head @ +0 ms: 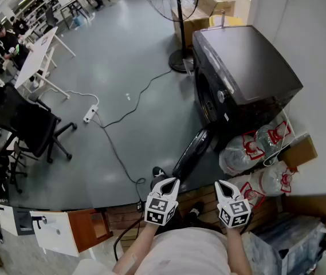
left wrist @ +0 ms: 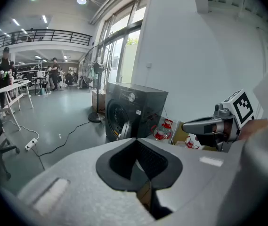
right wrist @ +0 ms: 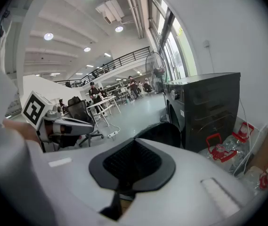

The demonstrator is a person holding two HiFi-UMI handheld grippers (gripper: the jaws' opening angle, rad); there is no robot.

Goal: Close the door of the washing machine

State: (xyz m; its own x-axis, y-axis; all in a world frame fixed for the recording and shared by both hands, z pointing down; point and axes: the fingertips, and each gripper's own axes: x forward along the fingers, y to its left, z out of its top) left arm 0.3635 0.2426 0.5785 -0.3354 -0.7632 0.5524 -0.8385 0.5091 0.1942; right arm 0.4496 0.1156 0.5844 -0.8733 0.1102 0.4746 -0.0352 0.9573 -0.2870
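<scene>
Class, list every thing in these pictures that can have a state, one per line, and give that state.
washing machine door, open, swung out from the machine's front.
left gripper, shut, empty.
right gripper, shut, empty.
floor fan, upright; running or not cannot be told.

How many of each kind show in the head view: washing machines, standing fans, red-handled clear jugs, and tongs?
washing machine: 1
standing fan: 1
red-handled jugs: 4
tongs, left tongs and right tongs: 2
Total: 8
</scene>
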